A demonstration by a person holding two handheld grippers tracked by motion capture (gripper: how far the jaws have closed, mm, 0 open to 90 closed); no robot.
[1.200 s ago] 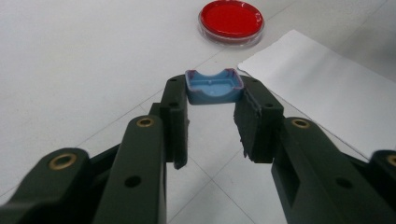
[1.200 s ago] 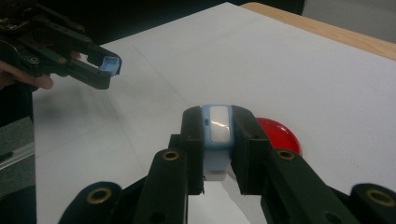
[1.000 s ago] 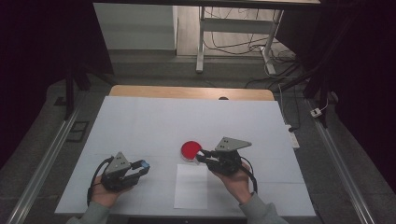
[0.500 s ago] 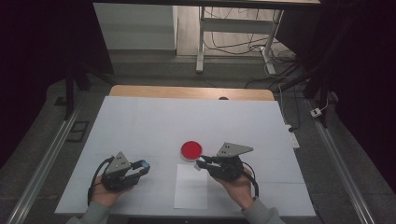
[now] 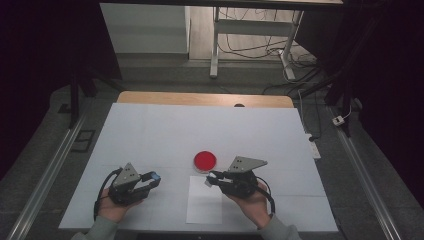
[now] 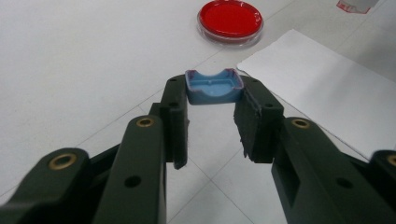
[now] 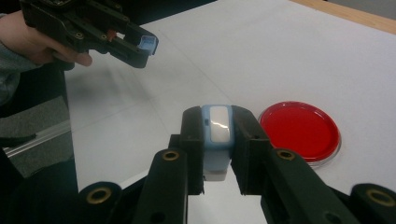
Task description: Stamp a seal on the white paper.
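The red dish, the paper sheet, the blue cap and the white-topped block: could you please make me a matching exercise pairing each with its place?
Things:
1. red dish
2. paper sheet
3. blue cap
4. white-topped block

Places:
A. clamped in the right gripper
B. lying flat at the table's near edge
C. clamped in the left gripper
D. standing on the table beyond the sheet

Pairs: 1-D, 2-B, 3-C, 4-A

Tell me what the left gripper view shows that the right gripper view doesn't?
Left gripper view alone: the hollow inside of the blue cap pinched at its jaw tips, and a white paper sheet. Right gripper view alone: a pale blue block clamped between its own jaws, plus the left gripper and the hand holding it. Both: the red dish on the white table.
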